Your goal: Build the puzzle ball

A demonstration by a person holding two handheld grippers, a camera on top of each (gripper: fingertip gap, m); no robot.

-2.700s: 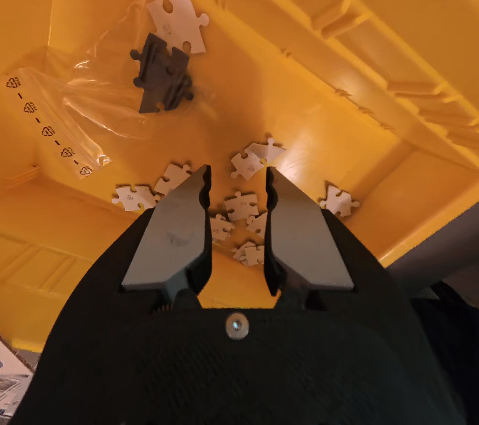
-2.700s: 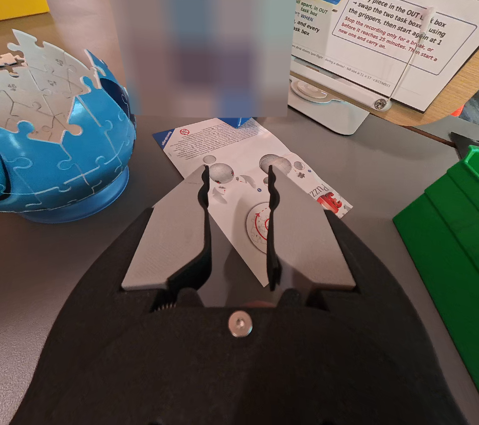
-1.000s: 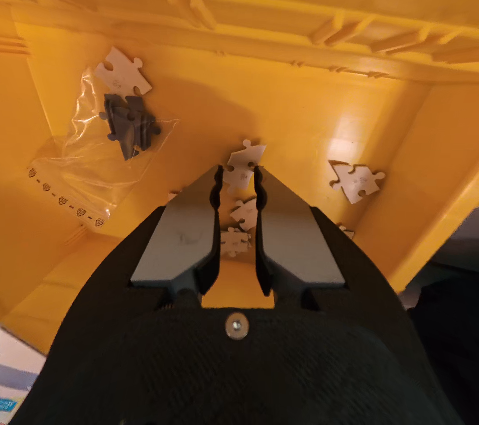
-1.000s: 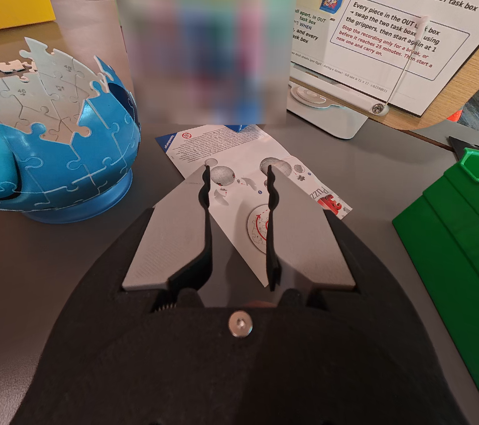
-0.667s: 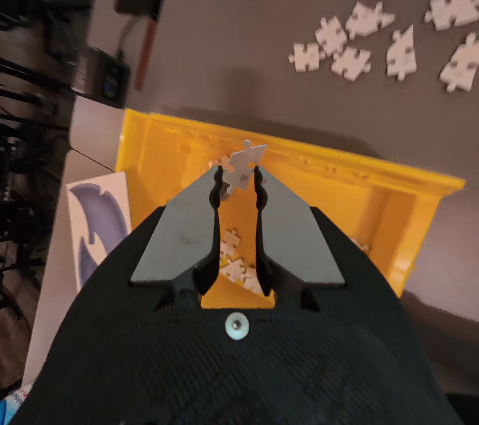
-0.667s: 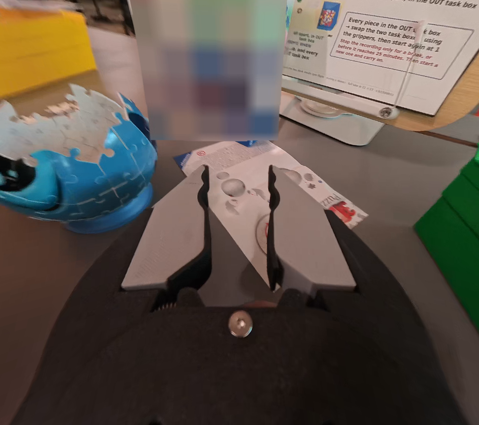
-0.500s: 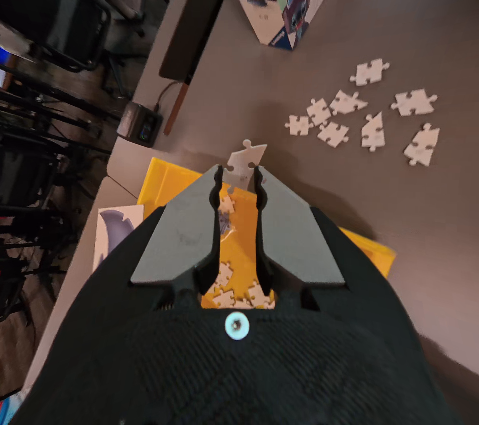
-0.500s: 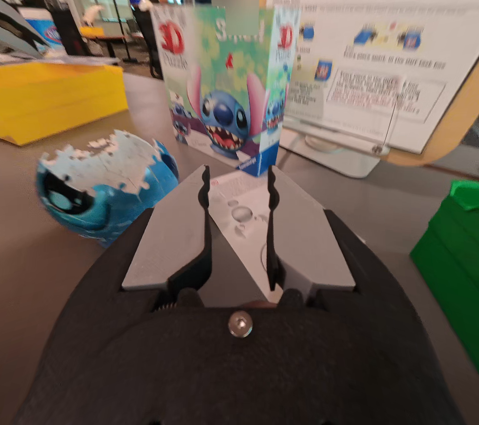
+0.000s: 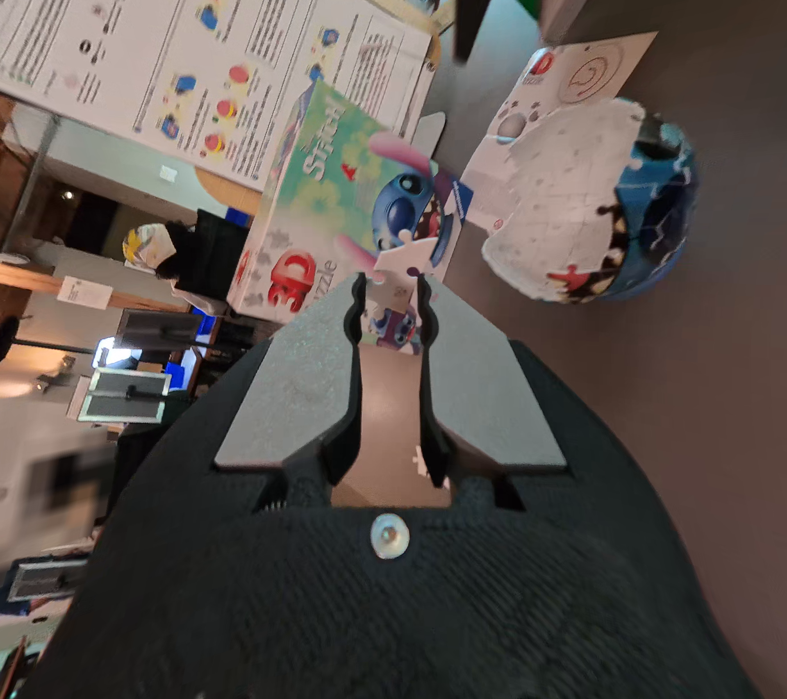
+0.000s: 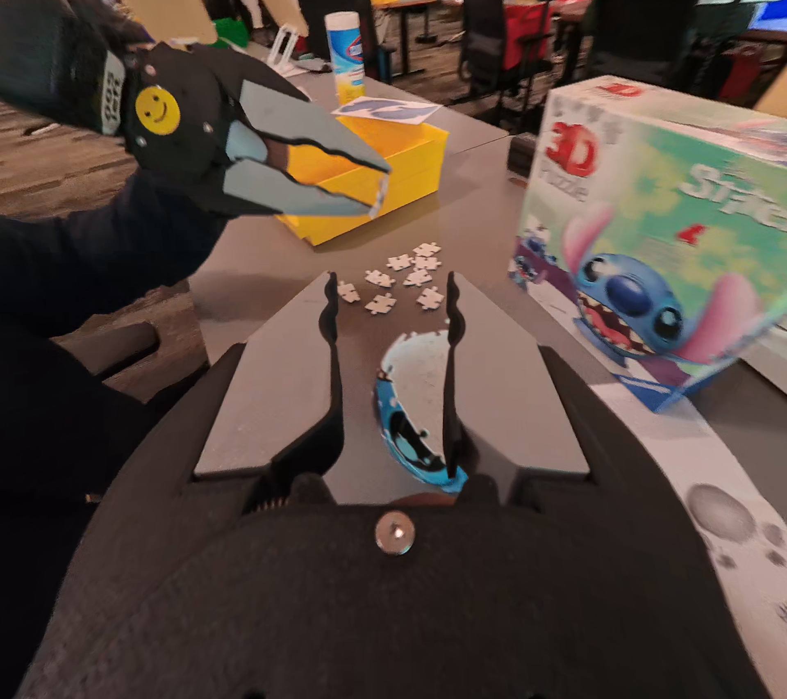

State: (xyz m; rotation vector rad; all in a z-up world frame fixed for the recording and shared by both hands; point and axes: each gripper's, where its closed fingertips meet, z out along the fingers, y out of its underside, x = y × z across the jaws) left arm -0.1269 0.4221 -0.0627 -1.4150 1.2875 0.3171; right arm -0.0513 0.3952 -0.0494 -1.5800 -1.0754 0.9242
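Note:
My left gripper [image 9: 390, 279] is shut on a white puzzle piece [image 9: 409, 257] and holds it in the air, pointing toward the puzzle box. The half-built puzzle ball [image 9: 575, 210], a blue shell with a white inside, sits on the grey table to the right of the tips. My right gripper [image 10: 389, 286] is open and empty above the ball [image 10: 413, 393], which shows between its fingers. In the right wrist view the left gripper [image 10: 377, 188] is at upper left with the piece [image 10: 380, 193] edge-on in its tips.
A yellow bin [image 10: 404, 163] stands behind the left gripper. Several loose white pieces [image 10: 400, 278] lie on the table beyond the ball. The puzzle's box [image 10: 660, 231] stands to the right, with a leaflet [image 10: 724, 516] beside the ball. A wipes canister [image 10: 345, 52] stands far back. Spacing between my two grippers at the tips: around 9 cm.
My left gripper shut on a piece in the yellow bin, lifted it out and swung it toward the ball. My right gripper, still open, rose and turned left over the ball.

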